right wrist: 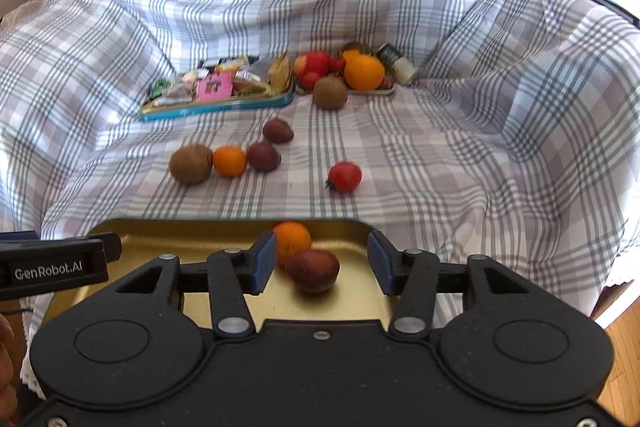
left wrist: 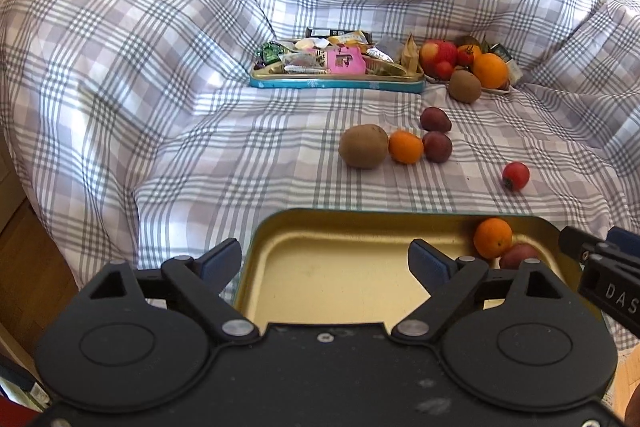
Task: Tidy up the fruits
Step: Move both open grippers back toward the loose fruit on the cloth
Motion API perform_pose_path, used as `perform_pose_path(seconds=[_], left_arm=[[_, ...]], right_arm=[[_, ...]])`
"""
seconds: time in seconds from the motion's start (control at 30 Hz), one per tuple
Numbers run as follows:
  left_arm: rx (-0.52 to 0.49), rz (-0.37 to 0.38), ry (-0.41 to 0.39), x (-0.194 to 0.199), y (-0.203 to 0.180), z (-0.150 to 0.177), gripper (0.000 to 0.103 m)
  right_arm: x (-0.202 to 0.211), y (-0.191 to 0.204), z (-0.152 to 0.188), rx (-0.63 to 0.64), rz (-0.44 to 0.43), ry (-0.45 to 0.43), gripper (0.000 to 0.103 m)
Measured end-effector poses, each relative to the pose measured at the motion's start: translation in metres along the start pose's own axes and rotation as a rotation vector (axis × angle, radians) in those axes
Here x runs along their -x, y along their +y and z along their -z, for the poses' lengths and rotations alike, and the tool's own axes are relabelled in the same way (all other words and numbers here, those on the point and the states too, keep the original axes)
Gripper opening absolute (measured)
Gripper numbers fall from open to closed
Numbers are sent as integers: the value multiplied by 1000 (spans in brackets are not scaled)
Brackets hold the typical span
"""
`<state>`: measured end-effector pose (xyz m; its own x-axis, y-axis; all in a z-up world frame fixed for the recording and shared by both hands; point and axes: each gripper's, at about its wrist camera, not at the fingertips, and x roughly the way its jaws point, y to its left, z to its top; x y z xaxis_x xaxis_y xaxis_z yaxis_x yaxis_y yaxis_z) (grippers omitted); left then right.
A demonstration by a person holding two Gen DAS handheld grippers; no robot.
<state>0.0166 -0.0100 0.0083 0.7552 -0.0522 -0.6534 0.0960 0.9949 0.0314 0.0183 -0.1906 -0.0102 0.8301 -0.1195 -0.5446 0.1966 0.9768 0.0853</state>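
A gold tin tray (left wrist: 320,267) (right wrist: 160,239) lies at the near edge of the checked cloth. It holds an orange (left wrist: 493,237) (right wrist: 291,239) and a dark plum (left wrist: 516,255) (right wrist: 313,270). My left gripper (left wrist: 326,263) is open and empty over the tray's left half. My right gripper (right wrist: 322,263) is open, its fingers either side of the plum and apart from it. Loose on the cloth lie a kiwi (left wrist: 363,146) (right wrist: 191,163), a small orange (left wrist: 405,146) (right wrist: 229,161), two plums (left wrist: 437,146) (left wrist: 435,119) and a tomato (left wrist: 515,176) (right wrist: 345,177).
A teal tin of snack packets (left wrist: 336,67) (right wrist: 216,89) sits further back. Beside it a white plate (left wrist: 496,90) (right wrist: 372,91) is piled with an apple, tomatoes, a large orange and a kiwi (left wrist: 464,86). Draped cushions rise behind and at both sides. Wood floor lies below.
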Motion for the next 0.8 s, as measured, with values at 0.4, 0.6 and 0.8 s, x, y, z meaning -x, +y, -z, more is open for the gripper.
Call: perform_pose_path(seconds=[0.4, 0.6, 0.8], left_arm=[[-50, 8, 40, -27, -12, -23, 95], [-73, 21, 66, -46, -15, -40, 95], [-71, 25, 91, -66, -16, -61, 94]], right_arm=[[-28, -10, -12, -15, 43, 80, 57], [-45, -17, -16, -35, 53, 137, 57], [-66, -24, -30, -60, 60, 177, 57]])
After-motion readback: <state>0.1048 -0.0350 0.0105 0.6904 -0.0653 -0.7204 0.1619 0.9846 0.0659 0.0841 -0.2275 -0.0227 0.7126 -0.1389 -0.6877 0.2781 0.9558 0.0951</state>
